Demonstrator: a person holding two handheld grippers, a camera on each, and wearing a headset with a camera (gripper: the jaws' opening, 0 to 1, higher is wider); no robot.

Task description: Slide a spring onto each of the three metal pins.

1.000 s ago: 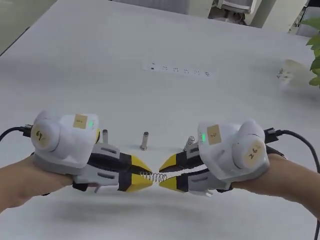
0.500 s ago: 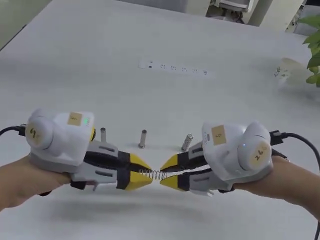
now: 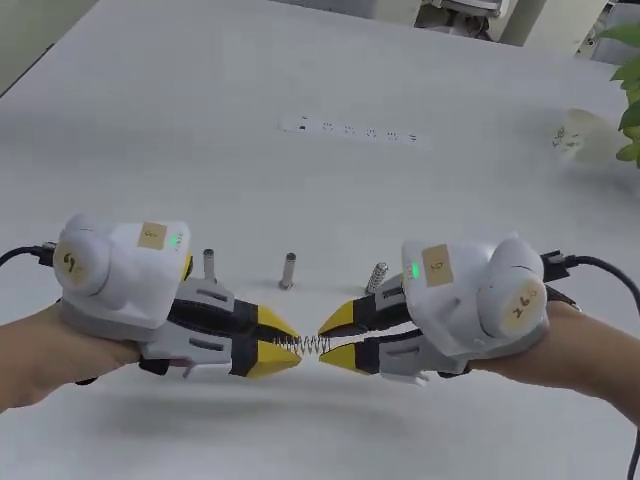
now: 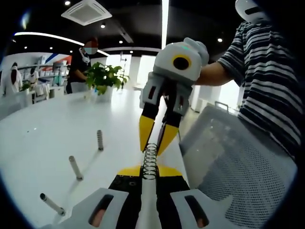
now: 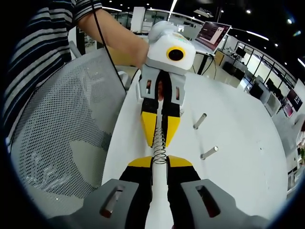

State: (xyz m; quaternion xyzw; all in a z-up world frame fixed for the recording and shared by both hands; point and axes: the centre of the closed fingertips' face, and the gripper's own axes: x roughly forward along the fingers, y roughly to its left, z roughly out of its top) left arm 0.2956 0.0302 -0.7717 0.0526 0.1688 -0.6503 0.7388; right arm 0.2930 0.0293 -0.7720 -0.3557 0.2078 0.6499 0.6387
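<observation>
A small metal spring (image 3: 312, 346) hangs level above the white table (image 3: 300, 200), between two yellow-tipped grippers that face each other. My left gripper (image 3: 292, 351) is shut on the spring's left end (image 4: 150, 162). My right gripper (image 3: 327, 344) has its jaws slightly parted around the spring's other end (image 5: 160, 145). Three upright metal pins stand in a row just beyond. The left pin (image 3: 209, 264) and the middle pin (image 3: 288, 270) are bare. The right pin (image 3: 378, 277) carries a coiled spring (image 4: 100, 140).
A white power strip (image 3: 350, 132) lies further back on the table. A potted plant (image 3: 630, 90) and a pale object (image 3: 578, 135) sit at the far right. A grey mesh chair (image 4: 238, 157) stands at the table's near edge.
The right gripper's jaws have spread a little around the spring's end. Both grippers sit about where they were. The head camera shifted slightly.
</observation>
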